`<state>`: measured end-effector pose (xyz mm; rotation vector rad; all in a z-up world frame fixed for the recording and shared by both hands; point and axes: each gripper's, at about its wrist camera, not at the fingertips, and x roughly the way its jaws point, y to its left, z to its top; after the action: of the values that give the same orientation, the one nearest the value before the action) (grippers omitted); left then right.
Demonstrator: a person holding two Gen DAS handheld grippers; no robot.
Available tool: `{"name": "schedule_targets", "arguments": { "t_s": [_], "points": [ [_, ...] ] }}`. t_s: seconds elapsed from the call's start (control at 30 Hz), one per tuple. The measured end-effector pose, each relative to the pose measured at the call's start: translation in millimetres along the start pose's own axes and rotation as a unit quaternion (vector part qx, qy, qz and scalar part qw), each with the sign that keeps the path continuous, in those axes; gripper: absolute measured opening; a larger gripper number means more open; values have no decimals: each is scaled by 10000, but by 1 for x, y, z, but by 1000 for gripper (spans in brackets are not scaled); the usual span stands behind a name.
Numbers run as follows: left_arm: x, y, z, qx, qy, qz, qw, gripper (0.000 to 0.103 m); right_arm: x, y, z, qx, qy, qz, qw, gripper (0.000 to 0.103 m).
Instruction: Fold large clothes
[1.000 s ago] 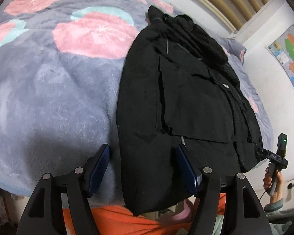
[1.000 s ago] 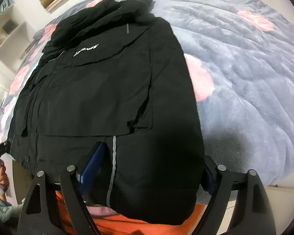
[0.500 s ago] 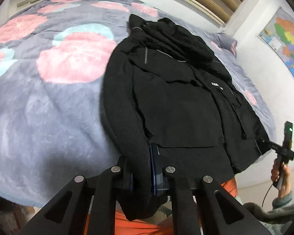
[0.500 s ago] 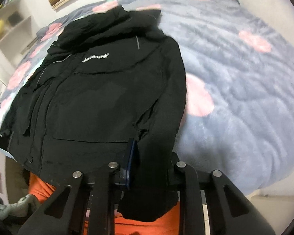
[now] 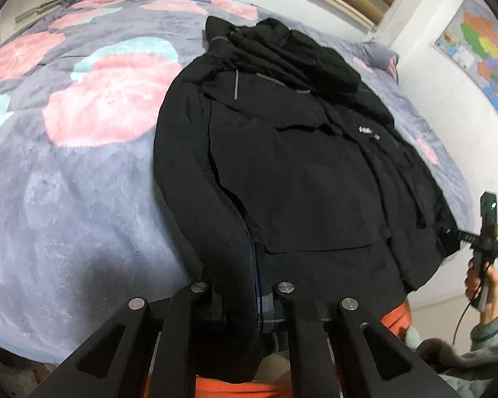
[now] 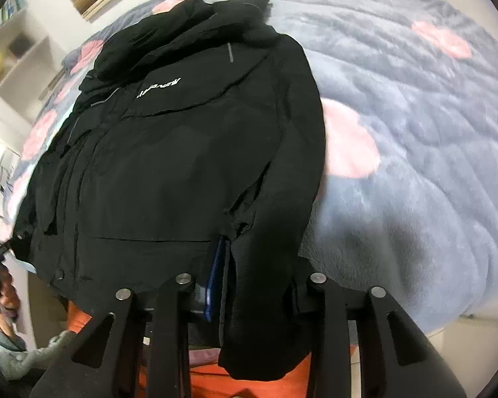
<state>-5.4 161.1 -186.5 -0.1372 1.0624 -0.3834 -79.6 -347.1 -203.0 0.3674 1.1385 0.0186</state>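
Observation:
A large black hooded jacket (image 5: pixel 308 172) lies front up on the bed, hood at the far end, sleeves folded over the body. My left gripper (image 5: pixel 239 285) is shut on the jacket's bottom hem at its left corner. My right gripper (image 6: pixel 249 285) is shut on the hem (image 6: pixel 265 298) at the jacket's right corner; the jacket fills the right wrist view (image 6: pixel 182 152). Both corners are lifted a little off the bed edge. The right gripper also shows at the far right of the left wrist view (image 5: pixel 461 235), pinching the hem.
The bed carries a grey plush blanket with pink circles (image 5: pixel 66 172), which spreads to the right in the right wrist view (image 6: pixel 415 132). A map hangs on the wall (image 5: pixel 481 53). White shelves (image 6: pixel 13 63) stand at the left. My orange clothing (image 5: pixel 235 389) is below the hem.
Both grippers were open around the hem a second ago. They have closed on the hem corners and pulled up and back, lifting the jacket's bottom edge.

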Motion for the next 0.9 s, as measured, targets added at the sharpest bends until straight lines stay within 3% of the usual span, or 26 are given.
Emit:
{"name": "schedule_targets", "arguments": {
  "t_s": [0.23,0.27,0.3,0.33,0.43,0.57,0.73,0.9],
  "points": [
    [0,2,-2,-116,-27,-36,9999,11,-2,-3,-7,-37,68,29,10000,45],
    [-1,2,-2,-160,-65,-73,9998,11,-4,1,-6,-110,52,-64,9999,39],
    [-3,2,-1,-167,-104,-93,9998,10,-6,4,-5,-164,23,-111,9998,24],
    [-8,0,1,-147,-182,-98,9997,10,-10,7,-3,-206,-33,-114,9997,16],
    [-25,-2,13,-189,-476,-365,9980,10,-28,20,8,-399,-266,-176,9987,14],
    [-51,-7,51,-119,-1023,-830,9912,10,-58,26,35,-484,-640,265,9964,14],
    [-59,-23,105,72,-1434,-947,9851,10,-87,26,84,-398,-1116,738,9902,14],
    [-60,-13,163,-276,-1819,-1064,9772,10,-104,19,143,-199,-1451,1088,9832,14]
  ]
}}
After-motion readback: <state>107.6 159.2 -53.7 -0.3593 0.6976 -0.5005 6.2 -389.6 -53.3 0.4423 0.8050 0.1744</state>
